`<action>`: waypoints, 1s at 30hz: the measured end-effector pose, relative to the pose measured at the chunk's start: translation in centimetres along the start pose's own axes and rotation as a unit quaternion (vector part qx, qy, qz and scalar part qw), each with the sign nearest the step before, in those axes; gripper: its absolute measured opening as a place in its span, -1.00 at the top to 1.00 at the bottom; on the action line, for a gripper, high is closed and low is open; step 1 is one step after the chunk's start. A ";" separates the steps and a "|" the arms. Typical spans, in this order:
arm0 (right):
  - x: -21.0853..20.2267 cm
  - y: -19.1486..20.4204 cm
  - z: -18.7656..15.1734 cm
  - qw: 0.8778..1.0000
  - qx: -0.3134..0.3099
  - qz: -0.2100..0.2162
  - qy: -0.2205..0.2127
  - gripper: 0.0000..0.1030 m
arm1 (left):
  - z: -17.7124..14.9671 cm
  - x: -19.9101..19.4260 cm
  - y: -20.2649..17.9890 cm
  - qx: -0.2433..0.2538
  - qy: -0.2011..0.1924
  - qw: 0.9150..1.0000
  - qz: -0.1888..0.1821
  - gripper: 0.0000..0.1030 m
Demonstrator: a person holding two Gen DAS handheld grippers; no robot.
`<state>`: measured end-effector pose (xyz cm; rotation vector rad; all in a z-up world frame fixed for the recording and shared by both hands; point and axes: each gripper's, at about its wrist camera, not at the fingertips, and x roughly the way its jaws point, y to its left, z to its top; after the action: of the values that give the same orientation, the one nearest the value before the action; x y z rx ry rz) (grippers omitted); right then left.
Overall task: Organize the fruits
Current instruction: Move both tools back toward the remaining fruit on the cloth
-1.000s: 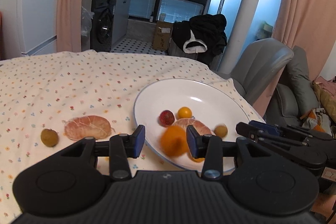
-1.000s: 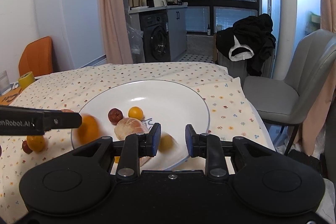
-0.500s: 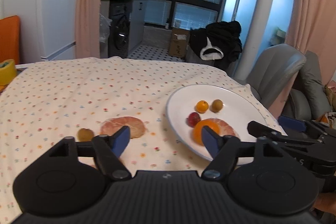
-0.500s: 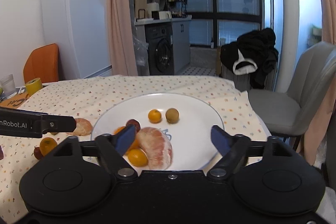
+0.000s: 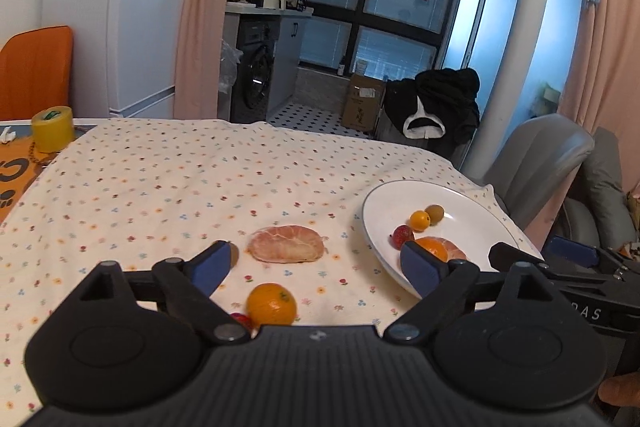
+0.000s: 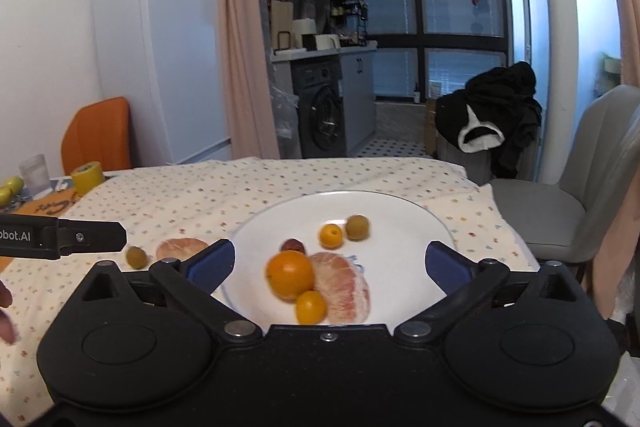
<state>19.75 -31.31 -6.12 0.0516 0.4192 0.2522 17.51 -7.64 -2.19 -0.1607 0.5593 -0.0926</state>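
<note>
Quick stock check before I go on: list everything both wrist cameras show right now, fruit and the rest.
plate: 1, white, right part of the table
oranges: 2, orange; one on the plate, one on the cloth near the left gripper
small orange fruits: 2, on the plate
peeled pomelo pieces: 2, pink; one on the plate, one on the cloth
olive-green fruits: 2; one on the plate, one on the cloth
red fruits: 2; one on the plate, one on the cloth, mostly hidden
tablecloth: 1, cream, floral
tape roll: 1, yellow, far left
left gripper: open, empty
right gripper: open, empty
</note>
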 end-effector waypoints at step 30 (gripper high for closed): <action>-1.5 6.0 -0.6 0.996 -0.037 0.083 0.021 -0.99 | -2.2 -5.3 5.8 -0.027 -0.005 0.998 0.054 -0.81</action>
<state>16.81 -25.83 -5.45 0.0086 0.4474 0.4327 12.10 -1.52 -2.33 -0.1838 0.5594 0.0287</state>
